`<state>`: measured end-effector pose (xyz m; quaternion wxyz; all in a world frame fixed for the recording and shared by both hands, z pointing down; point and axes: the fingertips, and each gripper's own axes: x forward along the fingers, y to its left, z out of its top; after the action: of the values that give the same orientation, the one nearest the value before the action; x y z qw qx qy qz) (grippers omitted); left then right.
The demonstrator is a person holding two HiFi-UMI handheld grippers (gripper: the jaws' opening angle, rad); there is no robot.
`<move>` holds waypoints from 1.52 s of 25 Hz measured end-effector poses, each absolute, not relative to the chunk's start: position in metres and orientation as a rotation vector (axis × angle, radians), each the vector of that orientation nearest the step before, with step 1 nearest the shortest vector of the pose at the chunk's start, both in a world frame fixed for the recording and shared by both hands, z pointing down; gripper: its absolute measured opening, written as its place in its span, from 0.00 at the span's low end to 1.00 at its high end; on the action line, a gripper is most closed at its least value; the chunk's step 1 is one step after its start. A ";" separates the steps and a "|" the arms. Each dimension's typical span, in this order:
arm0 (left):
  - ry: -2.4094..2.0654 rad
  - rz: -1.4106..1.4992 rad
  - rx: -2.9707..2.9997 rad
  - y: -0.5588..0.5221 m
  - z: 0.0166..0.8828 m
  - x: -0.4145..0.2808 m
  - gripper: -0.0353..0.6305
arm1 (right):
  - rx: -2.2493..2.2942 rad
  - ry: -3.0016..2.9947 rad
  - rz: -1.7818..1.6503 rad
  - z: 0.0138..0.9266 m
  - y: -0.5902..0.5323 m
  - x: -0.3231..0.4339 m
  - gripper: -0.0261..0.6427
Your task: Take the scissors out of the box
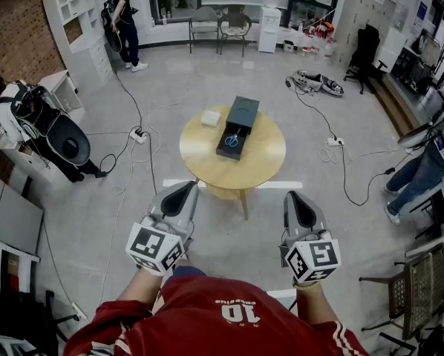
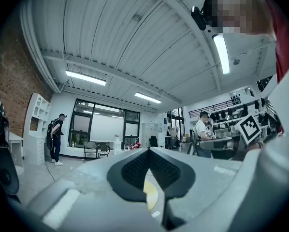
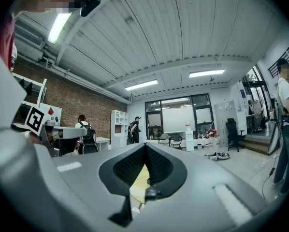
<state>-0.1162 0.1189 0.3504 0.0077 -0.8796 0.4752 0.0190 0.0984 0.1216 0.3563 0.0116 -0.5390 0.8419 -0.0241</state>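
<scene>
Left gripper [image 1: 185,189] and right gripper [image 1: 294,199] both clenched on nothing, pointing level. The scissors [image 1: 233,140] lie inside the open box [image 1: 242,114], seemingly lengthwise along it. That box sits well ahead, between my grippers, and the left looks slightly nearer.

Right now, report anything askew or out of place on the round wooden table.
Nothing stands out. The open black box lies on the round wooden table, blue-handled scissors inside, a small white box beside it.
</scene>
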 end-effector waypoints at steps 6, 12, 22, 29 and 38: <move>1.486 0.071 -2.745 0.122 0.347 -0.117 0.06 | -1.682 2.626 -0.076 0.357 0.124 0.097 0.04; 1.502 0.062 -2.742 0.126 0.345 -0.121 0.06 | -1.683 2.622 -0.072 0.351 0.127 0.097 0.04; 1.481 0.064 -2.751 0.126 0.348 -0.116 0.06 | -1.665 2.623 -0.058 0.353 0.130 0.095 0.04; 1.461 0.049 -2.758 0.125 0.349 -0.106 0.06 | -1.655 2.646 -0.090 0.360 0.131 0.097 0.04; 1.446 0.022 -2.762 0.127 0.345 -0.102 0.06 | -1.676 2.602 -0.112 0.358 0.131 0.110 0.04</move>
<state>-0.1022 0.1269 0.3450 0.0122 -0.8859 0.4637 0.0071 0.1104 0.1310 0.3580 0.0224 -0.5410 0.8400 -0.0360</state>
